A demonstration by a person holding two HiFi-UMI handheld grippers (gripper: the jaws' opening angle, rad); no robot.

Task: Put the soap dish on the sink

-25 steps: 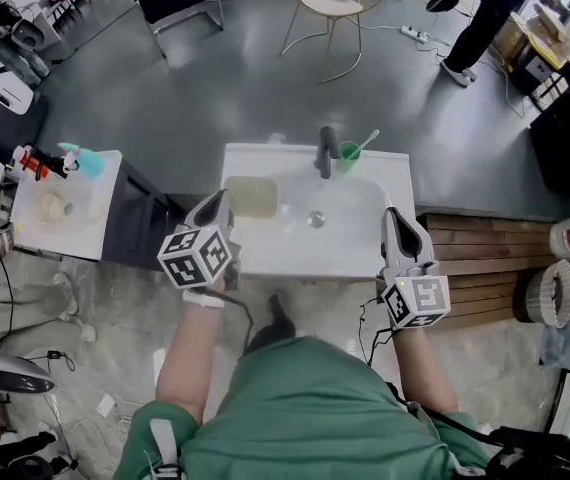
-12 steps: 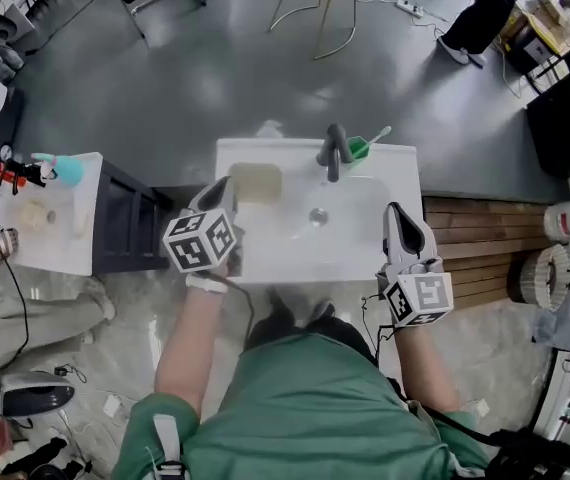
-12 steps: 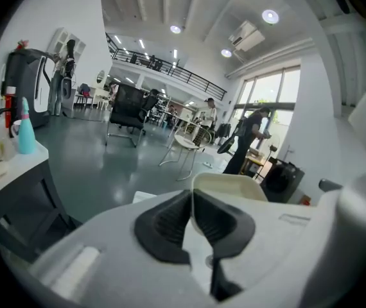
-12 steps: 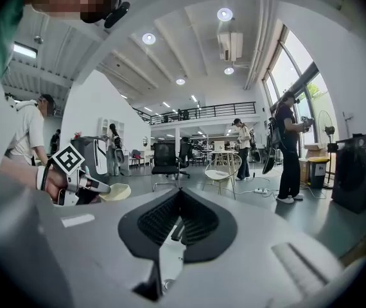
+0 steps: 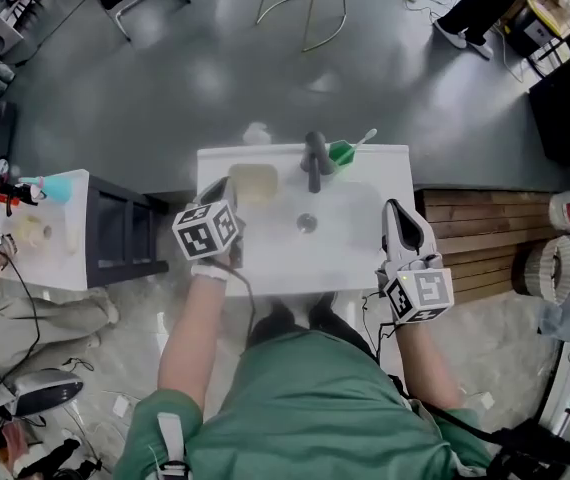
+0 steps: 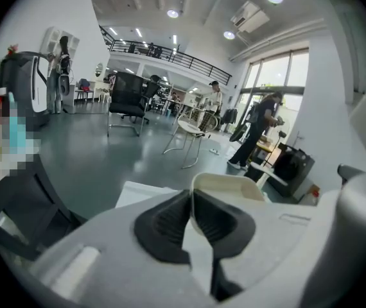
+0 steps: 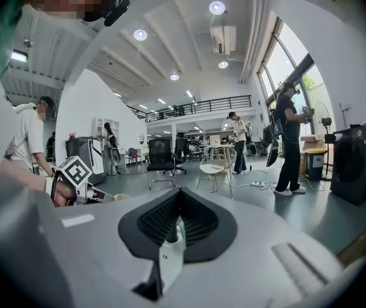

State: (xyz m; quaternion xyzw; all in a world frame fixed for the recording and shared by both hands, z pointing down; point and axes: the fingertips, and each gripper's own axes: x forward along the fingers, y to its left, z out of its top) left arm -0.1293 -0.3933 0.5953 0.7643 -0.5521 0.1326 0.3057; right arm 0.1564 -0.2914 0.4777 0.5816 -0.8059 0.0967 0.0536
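The cream soap dish (image 5: 253,182) lies on the back left corner of the white sink (image 5: 360,258), left of the dark faucet (image 5: 314,154). My left gripper (image 5: 228,192) is at the dish's left edge. In the left gripper view its dark pads are shut on the near rim of the soap dish (image 6: 229,186), with the left gripper (image 6: 191,212) tip right at that rim. My right gripper (image 5: 398,212) hovers over the sink's right edge. Seen from its own camera, the right gripper (image 7: 178,218) is shut with nothing held.
A green cup (image 5: 343,152) with a toothbrush stands right of the faucet. A white side table (image 5: 60,253) with small items is at the left, next to a dark cabinet (image 5: 125,233). Wooden planks (image 5: 470,243) lie to the right. Another person stands at the far right.
The head view has shifted, so the sink sits a little higher and further left in the picture. Both grippers keep their places relative to the sink, the left still at the dish.
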